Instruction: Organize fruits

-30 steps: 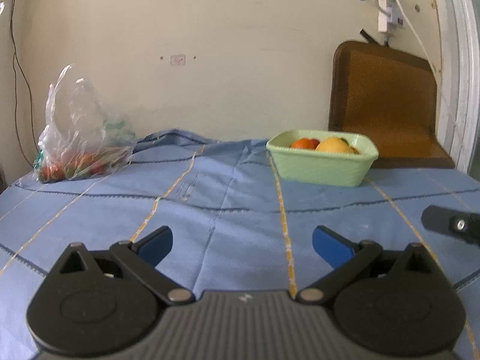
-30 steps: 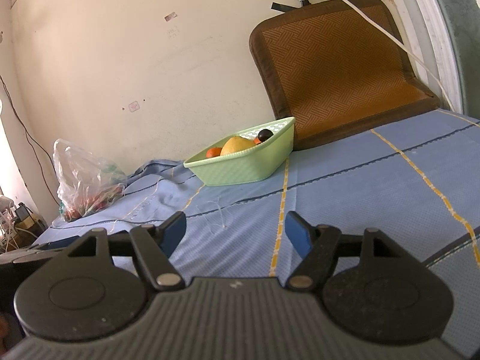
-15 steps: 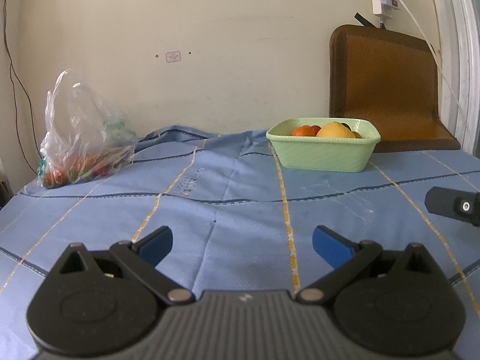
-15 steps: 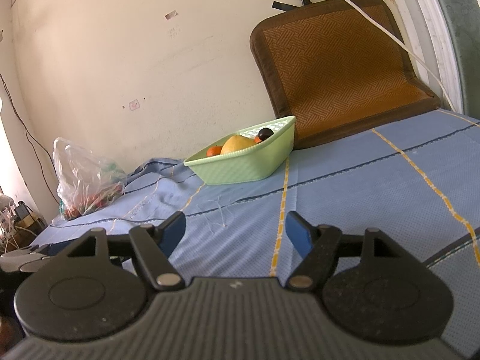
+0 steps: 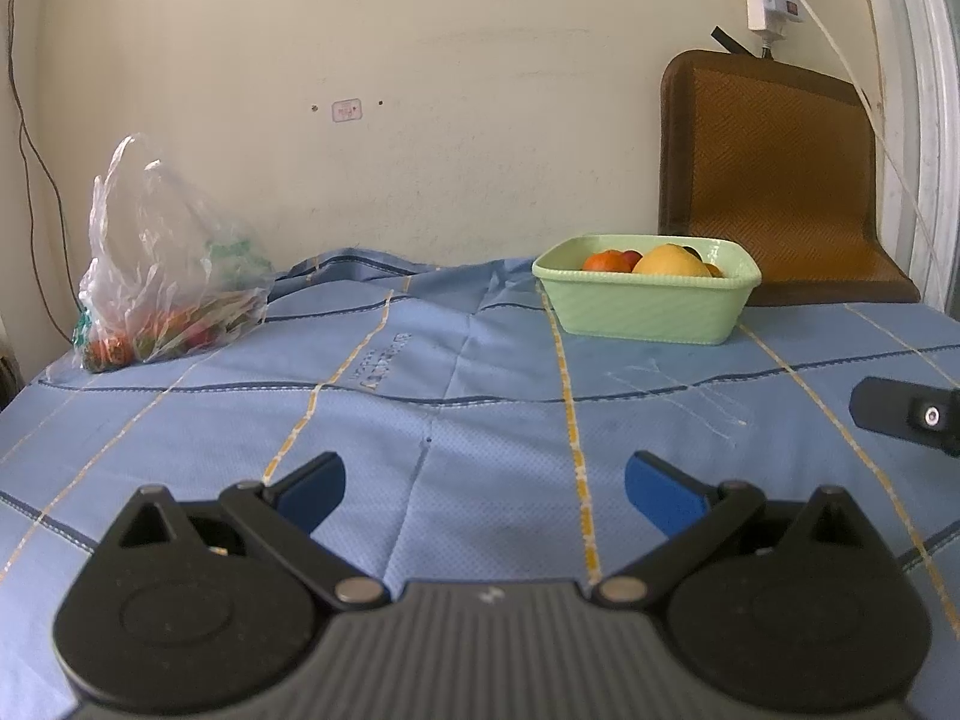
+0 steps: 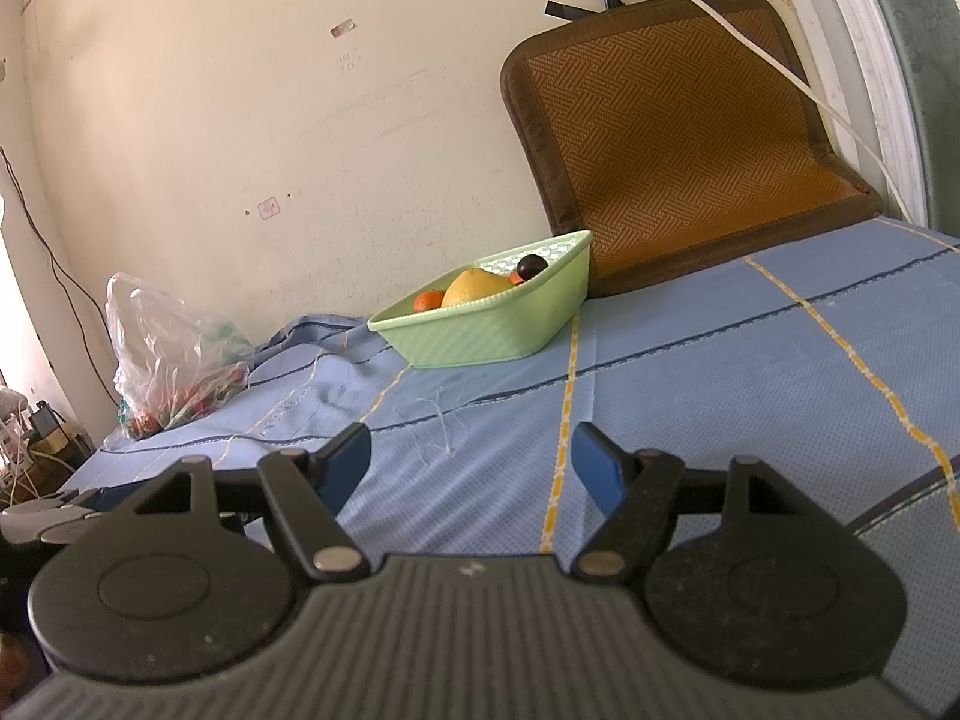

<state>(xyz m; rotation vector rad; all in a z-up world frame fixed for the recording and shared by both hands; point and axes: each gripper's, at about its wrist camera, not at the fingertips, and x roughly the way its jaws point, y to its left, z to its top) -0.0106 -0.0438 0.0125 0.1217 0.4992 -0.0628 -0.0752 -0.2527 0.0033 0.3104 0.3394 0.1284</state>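
Already we are seeing part of the sorting done: a green basket [image 5: 645, 306] is sitting on the blue cloth [image 5: 468, 396] by the wall, holding an orange [image 5: 606, 261], a large yellow fruit [image 5: 672, 262] and a dark plum [image 6: 532, 266]. Left of the basket, well apart from it and also against the wall, a clear bag [image 5: 162, 264] is slumping on the cloth with red and green produce showing through its film; what kinds they are we cannot tell. We are judging that the bag's contents are what is left to move, so the job looks partly finished at best.

We are holding the left gripper [image 5: 483, 480] low over the cloth in front of the basket, its jaws spread wide and gripping nothing. We are holding the right gripper [image 6: 471, 459] the same way, jaws parted and empty, looking at the basket from its right-hand side; its black body is also showing at the right edge of the left view.

From the left view the basket's long axis is running side to side along the wall, its broad face turned toward us; from the right view one corner is pointing at us. The bag is standing with its gathered mouth pointing up, its weight settled at the bottom.

Behind the basket and to its right, a brown mat [image 6: 678, 138] is leaning on the wall.
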